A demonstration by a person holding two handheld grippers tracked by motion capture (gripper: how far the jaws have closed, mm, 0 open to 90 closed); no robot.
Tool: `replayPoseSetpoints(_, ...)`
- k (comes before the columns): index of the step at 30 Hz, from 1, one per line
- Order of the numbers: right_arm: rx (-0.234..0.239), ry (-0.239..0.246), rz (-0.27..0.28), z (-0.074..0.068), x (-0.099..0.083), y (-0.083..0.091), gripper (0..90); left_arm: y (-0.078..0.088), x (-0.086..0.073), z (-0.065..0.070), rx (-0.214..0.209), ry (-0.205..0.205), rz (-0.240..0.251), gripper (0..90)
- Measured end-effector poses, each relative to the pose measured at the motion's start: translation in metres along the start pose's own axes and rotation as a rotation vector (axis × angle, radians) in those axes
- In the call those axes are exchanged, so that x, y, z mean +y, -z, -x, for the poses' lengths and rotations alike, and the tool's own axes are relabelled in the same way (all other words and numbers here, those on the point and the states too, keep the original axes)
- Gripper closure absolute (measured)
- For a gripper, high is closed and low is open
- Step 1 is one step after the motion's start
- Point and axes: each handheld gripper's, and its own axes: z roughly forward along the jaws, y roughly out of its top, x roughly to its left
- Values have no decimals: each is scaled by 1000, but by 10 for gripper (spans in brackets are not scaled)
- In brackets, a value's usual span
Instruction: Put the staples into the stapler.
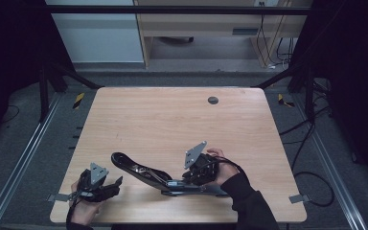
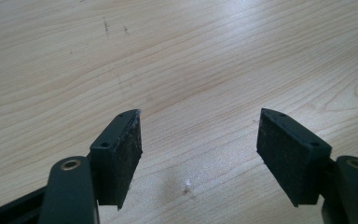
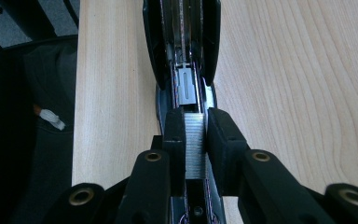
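A: My right gripper (image 3: 196,140) is pinched on a strip of staples (image 3: 195,144); both pads press its sides; strip sits right over the open stapler's (image 1: 160,175) channel, near the rear end.

B: Step in hand?

A: Loading, I'd say; strip is lined up with the magazine track, metal pusher (image 3: 187,87) just ahead of it; looks not yet seated, can't tell if it touches the rail.

B: Stapler where?

A: Near edge of the table (image 1: 172,120), between my two hands; top arm swung open and pointing up-left in the high view; base flat under my right hand (image 1: 223,172).

B: Left side?

A: Left gripper (image 2: 199,140) jaws spread wide, nothing between them; bare wood under it; parked at the near left corner, apart from the stapler.

B: Next move?

A: Judgement only: lower the strip straight into the channel, keep it parallel to the rails, then let go; tilt risks jamming or breaking the strip; left could steady the base.

B: Counts?

A: One stapler; one staple strip; two grippers; one table; one dark round plug (image 1: 212,100) at the far side of the top.
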Motion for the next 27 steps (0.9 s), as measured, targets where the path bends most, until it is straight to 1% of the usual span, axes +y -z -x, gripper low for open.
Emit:
replayPoseSetpoints(11,9,12,-5,0,0,-4,780,0,0,1,1,-3,1,301)
replayPoseSetpoints(12,11,20,-7,1,0,-5,780,0,0,0,1,-4,1,301)
replayPoseSetpoints(19,14,19,-17,1,0,-6,780,0,0,1,1,-5,-1,302)
replayPoseSetpoints(20,17,21,-10,1,-1,-7,780,0,0,1,1,-5,-1,301)
replayPoseSetpoints(24,22,31,-14,3,-2,-9,780,0,0,1,1,-5,-3,301)
replayPoseSetpoints(27,24,28,-13,2,-3,-10,780,0,0,1,1,-5,-3,302)
